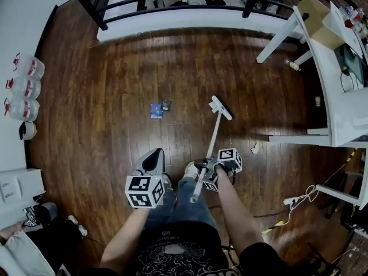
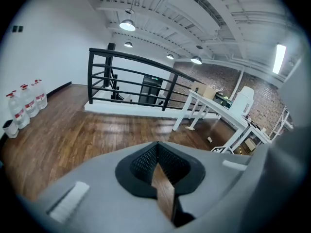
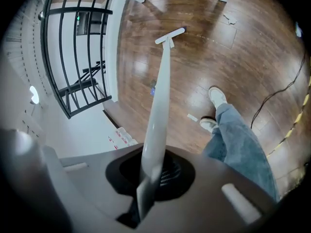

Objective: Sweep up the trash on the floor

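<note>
**A:** Our right gripper [image 3: 147, 178] is pinching the white broom [image 1: 214, 132] near the top of its handle. The broom head [image 1: 221, 107] rests on the wooden floor [image 1: 115, 96], out in front of our feet.

**B:** And our left gripper [image 2: 156, 152]?

**A:** Its jaws are pressed together on nothing. We hold it low in front of our left leg, pointing forward.

**B:** Where is the trash?

**A:** A blue wrapper [image 1: 156, 111] and a small dark scrap [image 1: 167, 104] lie side by side mid-floor, to the left of the broom head and apart from it. A white scrap [image 1: 255, 149] lies nearer the floor's right edge, by the white table [image 1: 345, 114].

**B:** So how do we sweep well?

**A:** We judge it best to set the bristles down beyond the blue wrapper, on the side toward the railing [image 1: 172, 2]. From there we draw short, low strokes toward us and keep the head flat, so light pieces don't flick away. We see no dustpan, so we gather everything into one pile first.
</note>
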`<control>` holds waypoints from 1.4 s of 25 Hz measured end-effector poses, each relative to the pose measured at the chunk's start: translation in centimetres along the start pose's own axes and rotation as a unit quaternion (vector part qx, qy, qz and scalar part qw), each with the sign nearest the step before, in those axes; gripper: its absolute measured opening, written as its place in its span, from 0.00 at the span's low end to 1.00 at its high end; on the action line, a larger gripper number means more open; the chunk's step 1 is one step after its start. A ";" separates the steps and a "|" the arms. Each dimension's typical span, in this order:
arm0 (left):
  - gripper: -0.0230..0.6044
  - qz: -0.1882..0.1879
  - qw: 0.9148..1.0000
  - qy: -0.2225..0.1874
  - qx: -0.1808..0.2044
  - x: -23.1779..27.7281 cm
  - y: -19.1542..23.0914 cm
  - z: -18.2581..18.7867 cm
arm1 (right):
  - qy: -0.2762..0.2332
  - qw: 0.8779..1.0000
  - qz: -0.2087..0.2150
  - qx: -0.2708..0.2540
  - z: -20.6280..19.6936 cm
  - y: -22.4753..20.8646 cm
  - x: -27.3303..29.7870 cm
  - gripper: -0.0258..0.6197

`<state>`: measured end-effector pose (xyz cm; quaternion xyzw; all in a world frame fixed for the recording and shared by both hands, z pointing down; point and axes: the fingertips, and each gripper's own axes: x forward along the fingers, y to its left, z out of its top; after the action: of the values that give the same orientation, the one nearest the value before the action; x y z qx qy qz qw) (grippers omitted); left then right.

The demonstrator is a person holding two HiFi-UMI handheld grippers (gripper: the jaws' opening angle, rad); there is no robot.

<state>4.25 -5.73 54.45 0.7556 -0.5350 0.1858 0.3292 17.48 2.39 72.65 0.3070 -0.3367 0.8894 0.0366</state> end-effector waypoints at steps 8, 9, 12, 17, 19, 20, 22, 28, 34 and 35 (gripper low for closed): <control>0.04 0.017 0.999 -0.027 -0.028 -5.2 6.5 -0.7 | 0.035 0.999 0.016 0.004 -8.3 2.3 7.6 0.04; 0.04 0.021 0.999 -0.030 -0.031 -6.0 7.6 -0.8 | 0.039 0.999 0.018 0.004 -9.3 2.7 8.5 0.04; 0.04 0.033 0.998 -0.040 -0.041 -8.2 11.0 -0.9 | 0.049 0.999 0.017 -0.001 -12.2 3.3 11.2 0.04; 0.04 0.049 0.996 -0.049 -0.053 -11.1 15.2 -1.4 | 0.068 0.998 0.014 -0.006 -16.6 4.2 15.1 0.04; 0.04 0.054 0.995 -0.052 -0.059 -12.0 16.3 -1.6 | 0.074 0.997 0.012 -0.009 -18.0 4.3 16.2 0.04; 0.04 0.056 0.995 -0.054 -0.062 -12.4 16.9 -1.7 | 0.076 0.997 0.011 -0.010 -18.6 4.4 16.7 0.04; 0.04 0.059 0.994 -0.058 -0.067 -13.1 17.9 -1.9 | 0.080 0.997 0.011 -0.012 -19.7 4.7 17.7 0.04; 0.04 0.054 0.994 -0.060 -0.072 -14.3 19.2 -2.5 | 0.066 0.998 0.007 -0.015 -20.6 4.6 18.3 0.04; 0.04 0.016 0.997 -0.051 -0.060 -13.1 16.6 -2.6 | 0.053 0.998 0.003 -0.033 -20.5 4.2 15.9 0.04; 0.04 0.006 0.997 -0.047 -0.057 -12.7 15.8 -2.7 | 0.050 0.998 0.000 -0.039 -20.6 3.8 15.2 0.04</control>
<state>-14.86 1.56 53.09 0.7404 -0.5641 0.1212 0.3447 -6.59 10.11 67.13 0.2603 -0.3687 0.8899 0.0659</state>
